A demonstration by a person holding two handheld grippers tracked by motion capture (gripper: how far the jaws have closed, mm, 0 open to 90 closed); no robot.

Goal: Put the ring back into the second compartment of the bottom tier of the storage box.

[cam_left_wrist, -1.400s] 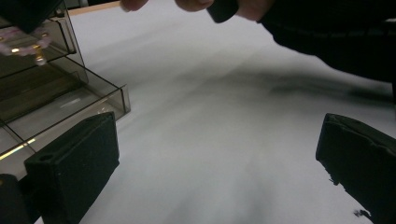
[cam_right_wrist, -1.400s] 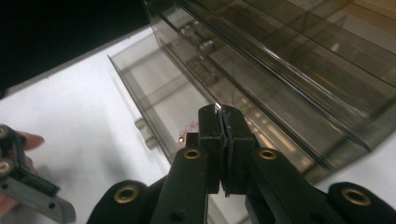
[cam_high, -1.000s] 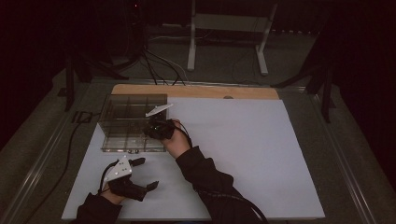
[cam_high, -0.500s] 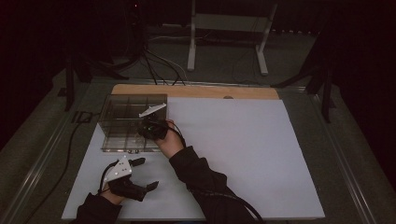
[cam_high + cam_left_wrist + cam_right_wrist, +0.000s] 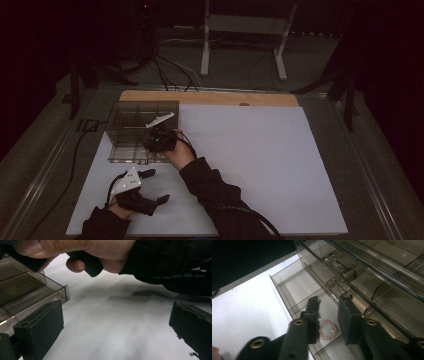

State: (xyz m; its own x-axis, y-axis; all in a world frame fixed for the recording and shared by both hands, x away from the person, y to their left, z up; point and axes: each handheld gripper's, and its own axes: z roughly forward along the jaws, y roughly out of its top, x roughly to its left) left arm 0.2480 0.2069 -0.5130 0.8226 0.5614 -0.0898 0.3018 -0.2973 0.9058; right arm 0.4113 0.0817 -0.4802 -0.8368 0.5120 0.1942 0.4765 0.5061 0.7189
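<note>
The right gripper's fingers have just been opening over a pink beaded bracelet lying free in the clear organizer box's compartment at the tabletop's ten o'clock, likely just dropped off, while the left gripper's fingers stand wide apart, empty.

Smoked transparent plastic organiser box, divided by thin walls into several compartments, stands at the left rear of the white tabletop. In the right gripper view a drawer-like tray with compartments projects from the box front; a clear knob sits on the box beside it. One compartment holds a small bracelet of pink and gold beads, lying flat on the floor.
</note>
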